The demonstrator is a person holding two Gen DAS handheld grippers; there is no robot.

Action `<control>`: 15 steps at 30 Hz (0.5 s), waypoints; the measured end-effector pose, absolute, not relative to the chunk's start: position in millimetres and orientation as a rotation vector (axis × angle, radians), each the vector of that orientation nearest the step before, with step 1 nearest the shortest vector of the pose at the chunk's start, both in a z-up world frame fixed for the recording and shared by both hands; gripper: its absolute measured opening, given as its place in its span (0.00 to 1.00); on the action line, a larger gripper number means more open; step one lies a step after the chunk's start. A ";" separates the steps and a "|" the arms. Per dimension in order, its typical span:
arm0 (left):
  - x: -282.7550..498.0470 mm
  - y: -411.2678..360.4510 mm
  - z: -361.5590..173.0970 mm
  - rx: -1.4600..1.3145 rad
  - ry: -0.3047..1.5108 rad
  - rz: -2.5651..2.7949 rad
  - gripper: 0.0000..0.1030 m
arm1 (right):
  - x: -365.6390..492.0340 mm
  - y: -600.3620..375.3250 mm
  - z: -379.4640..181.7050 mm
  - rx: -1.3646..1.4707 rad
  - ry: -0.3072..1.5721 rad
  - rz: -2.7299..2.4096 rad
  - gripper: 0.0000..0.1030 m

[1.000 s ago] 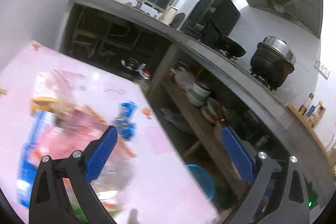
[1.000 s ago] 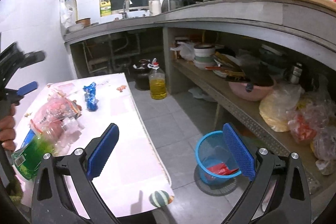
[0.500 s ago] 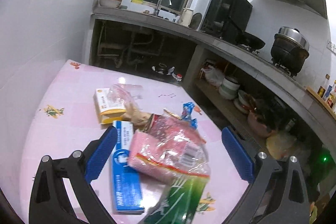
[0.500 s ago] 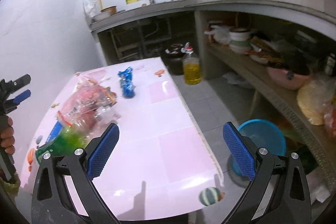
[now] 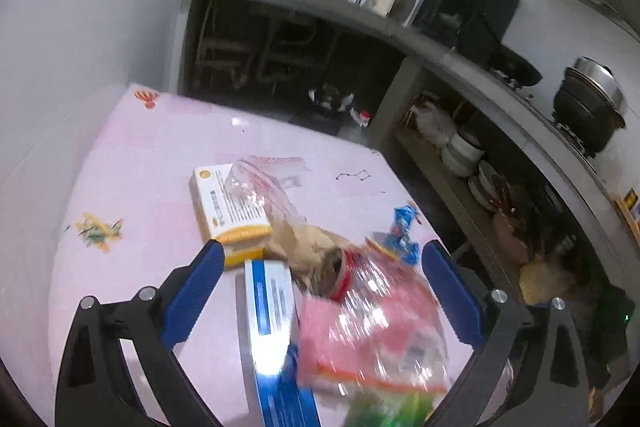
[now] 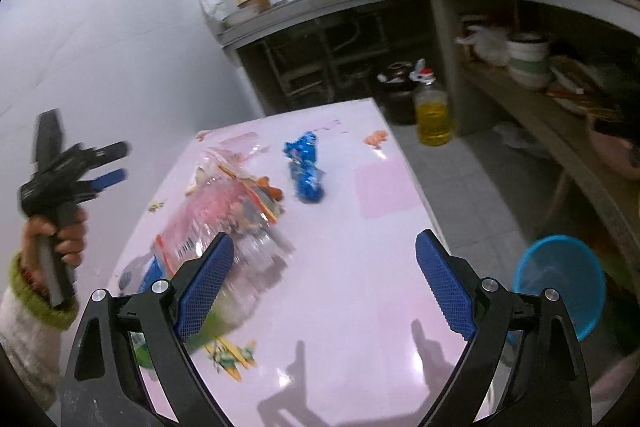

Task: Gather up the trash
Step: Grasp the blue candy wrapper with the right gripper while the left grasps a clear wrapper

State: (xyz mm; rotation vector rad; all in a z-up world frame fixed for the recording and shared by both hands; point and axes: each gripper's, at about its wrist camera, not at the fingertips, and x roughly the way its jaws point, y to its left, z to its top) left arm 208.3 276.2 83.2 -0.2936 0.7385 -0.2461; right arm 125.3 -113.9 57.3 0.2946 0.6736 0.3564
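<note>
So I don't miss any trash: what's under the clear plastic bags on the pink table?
Under the clear plastic bags lie a blue and white box, a yellow and white box and a green packet. Anything beneath the pink packet inside is hidden.

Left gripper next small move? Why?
Probably ease the left gripper down and close on the pink packet: its jaws are open, empty, and straddle the trash pile on the pink table; the blue bin waits beside it.

We find our left gripper (image 5: 316, 291) with jaws spread wide and nothing between them. Our right gripper (image 6: 322, 283) is likewise wide apart and empty. Our left hand (image 6: 56, 239) grips its handle upright.
</note>
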 end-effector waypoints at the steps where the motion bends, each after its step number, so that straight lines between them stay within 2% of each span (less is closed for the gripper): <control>1: 227.0 277.2 79.8 -0.286 0.765 -0.238 0.90 | 134.0 -112.3 57.4 0.304 0.683 0.372 0.85; 11: 341.1 253.2 35.0 -0.051 0.981 -0.128 0.84 | 247.5 -106.4 44.3 0.445 0.825 0.508 0.82; 15: 354.5 245.2 20.7 0.010 1.040 -0.087 0.72 | 295.4 -95.3 30.3 0.487 0.921 0.558 0.82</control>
